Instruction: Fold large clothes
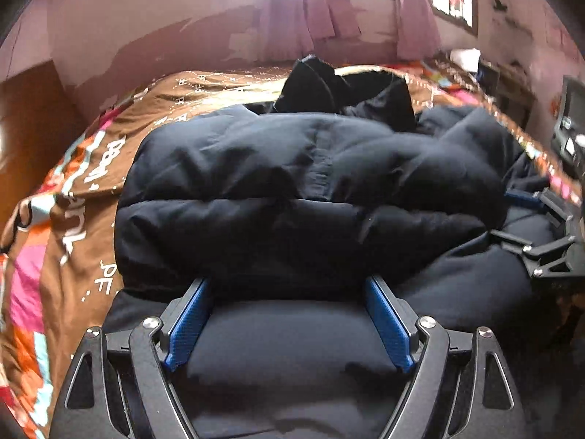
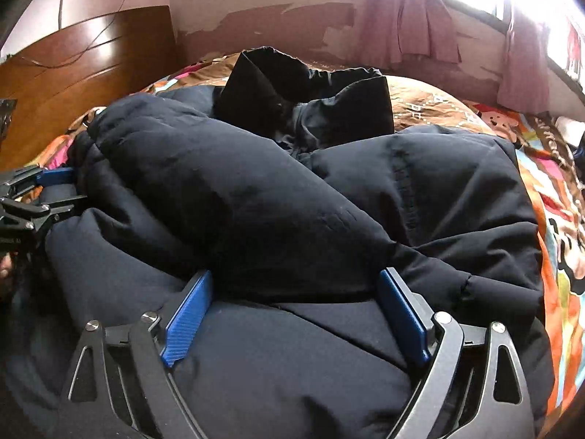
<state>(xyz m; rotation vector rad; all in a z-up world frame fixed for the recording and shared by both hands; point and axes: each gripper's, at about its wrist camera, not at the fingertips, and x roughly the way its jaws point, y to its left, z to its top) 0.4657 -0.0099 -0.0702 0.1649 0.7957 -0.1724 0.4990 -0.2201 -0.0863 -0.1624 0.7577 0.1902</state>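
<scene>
A large dark navy puffer jacket [image 1: 292, 183] lies on the bed, its sleeves folded across the body and its hood [image 1: 329, 87] at the far end. It fills the right wrist view too [image 2: 256, 190]. My left gripper [image 1: 289, 289] is open, its blue pads [image 1: 190, 318] wide apart and pushed against the folded near part of the jacket. My right gripper [image 2: 296, 281] is open the same way, its blue pads [image 2: 190, 314] on either side of a folded sleeve. Each gripper shows at the edge of the other's view, the right gripper [image 1: 541, 219] and the left gripper [image 2: 36, 190].
The bed has a brown, orange and pink patterned cover [image 1: 65, 219]. A wooden headboard [image 2: 84, 66] stands at the left. Pink curtains [image 2: 409, 18] hang at a bright window on the peeling far wall. A dark box-like object [image 1: 570, 124] sits at the right.
</scene>
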